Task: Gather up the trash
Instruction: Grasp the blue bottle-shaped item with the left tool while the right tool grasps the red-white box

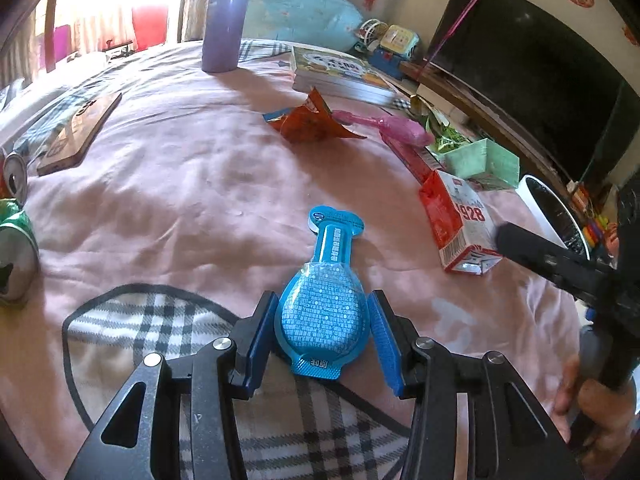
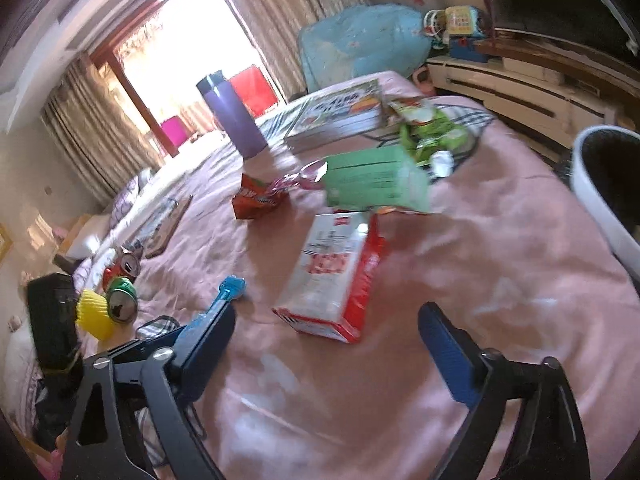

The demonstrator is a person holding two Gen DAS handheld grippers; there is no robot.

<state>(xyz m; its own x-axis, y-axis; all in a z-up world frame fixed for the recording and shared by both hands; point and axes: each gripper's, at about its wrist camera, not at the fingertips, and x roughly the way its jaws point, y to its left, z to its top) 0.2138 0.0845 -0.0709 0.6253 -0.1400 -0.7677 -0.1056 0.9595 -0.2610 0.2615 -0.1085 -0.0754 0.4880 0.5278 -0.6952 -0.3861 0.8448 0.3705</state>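
Observation:
A blue bottle-shaped packet (image 1: 322,312) lies on the pink bedsheet (image 1: 192,200). My left gripper (image 1: 324,320) is shut on its wide body, one blue pad against each side. In the right wrist view the packet's neck (image 2: 226,292) shows behind a finger. A red and white carton (image 2: 332,272) lies flat, its near end level with the tips of my right gripper (image 2: 329,310). That gripper is open wide, and neither pad touches the carton. In the left wrist view the carton (image 1: 460,220) lies at the right, with a black finger (image 1: 520,242) of the right gripper beside it.
An orange wrapper (image 1: 312,124), a pink item (image 1: 400,126), a green box (image 2: 376,180) and green snack bags (image 2: 432,132) lie farther back. A purple flask (image 2: 236,116) stands by a book (image 1: 340,76). Crushed cans (image 2: 122,300) lie left. A white bin (image 2: 608,192) stands right.

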